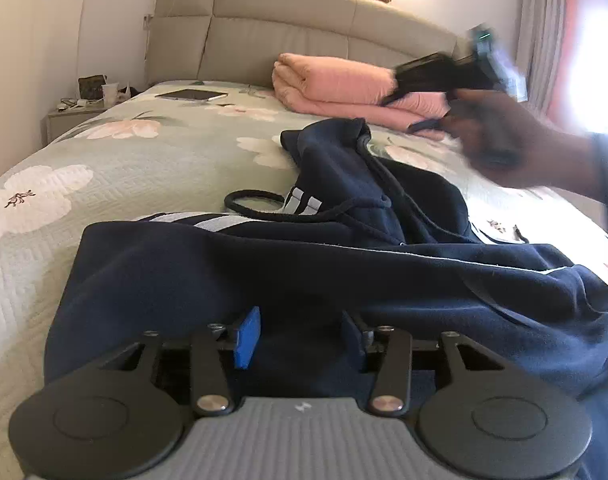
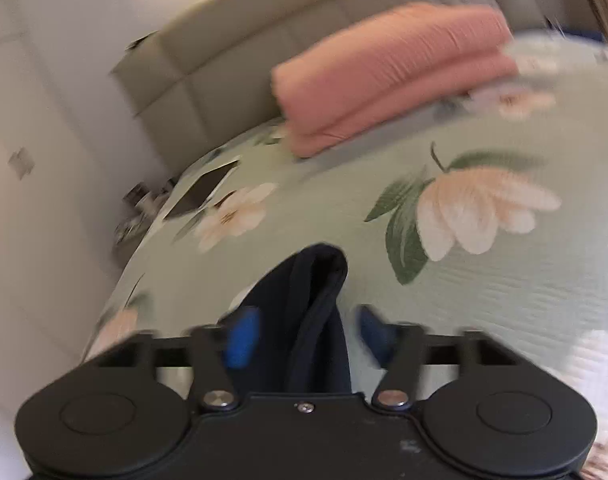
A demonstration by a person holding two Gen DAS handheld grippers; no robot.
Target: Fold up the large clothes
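Jaws on left gripper (image 1: 300, 340) stand apart, blue pads (image 1: 246, 338) sitting over the navy hoodie (image 1: 264, 272), cloth lying in the gap with no visible pinch. Hoodie spreads across the near part of the bed (image 1: 144, 160), hood (image 1: 331, 140) bunched toward the far side, white stripes (image 1: 304, 202) and a drawstring loop (image 1: 252, 200) showing at its middle. Right gripper (image 2: 304, 340) also has its jaws apart; a dark navy fold (image 2: 315, 300) runs up between the pads but neither pad presses it, picture blurred. In the left wrist view the right gripper (image 1: 423, 100) shows blurred above the hoodie's far edge, held by a hand (image 1: 515, 148). Beyond: floral green bedspread (image 2: 483, 280), folded pink blanket (image 1: 343, 84) against the padded headboard (image 1: 284, 20), tablet (image 1: 192, 95) flat on the bed's far left, cluttered nightstand (image 1: 76, 112) beside it, curtain (image 1: 543, 20) at right.
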